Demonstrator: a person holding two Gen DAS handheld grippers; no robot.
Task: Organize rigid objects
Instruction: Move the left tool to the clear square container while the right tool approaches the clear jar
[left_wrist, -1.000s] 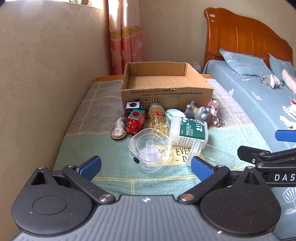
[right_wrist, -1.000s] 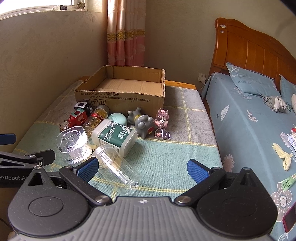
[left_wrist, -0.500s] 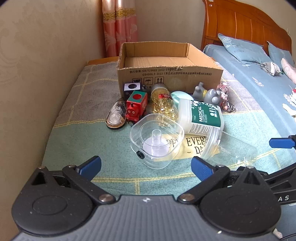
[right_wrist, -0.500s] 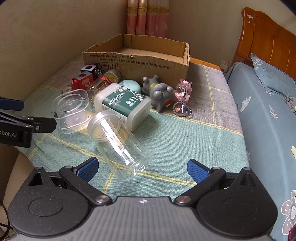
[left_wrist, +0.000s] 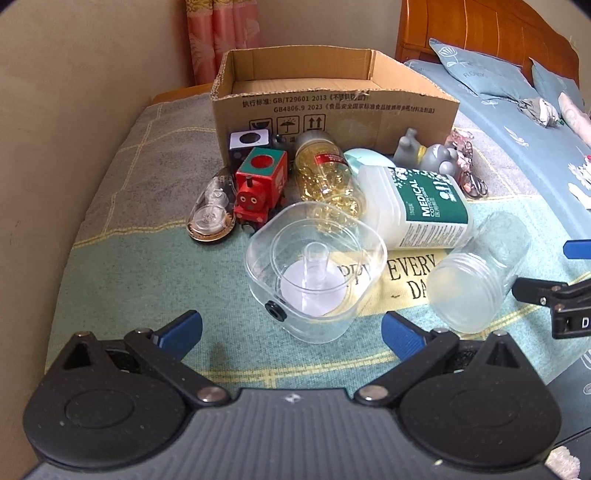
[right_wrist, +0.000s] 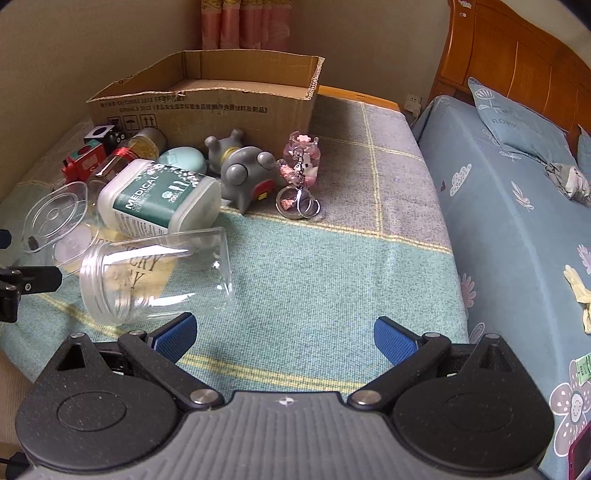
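Both claws moved closer to clutter, left claw (left_wrist: 291, 334) released, right claw (right_wrist: 282, 338) released, cardboard box (left_wrist: 332, 107) empty, clear jar (right_wrist: 155, 273) empty.

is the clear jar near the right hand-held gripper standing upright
No, the clear jar lies on its side on the blanket, its open threaded mouth facing the camera.

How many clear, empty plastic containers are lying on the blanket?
2: a square clear plastic container before the left claw, and a round clear plastic jar on its side right of it. Others may be hidden.
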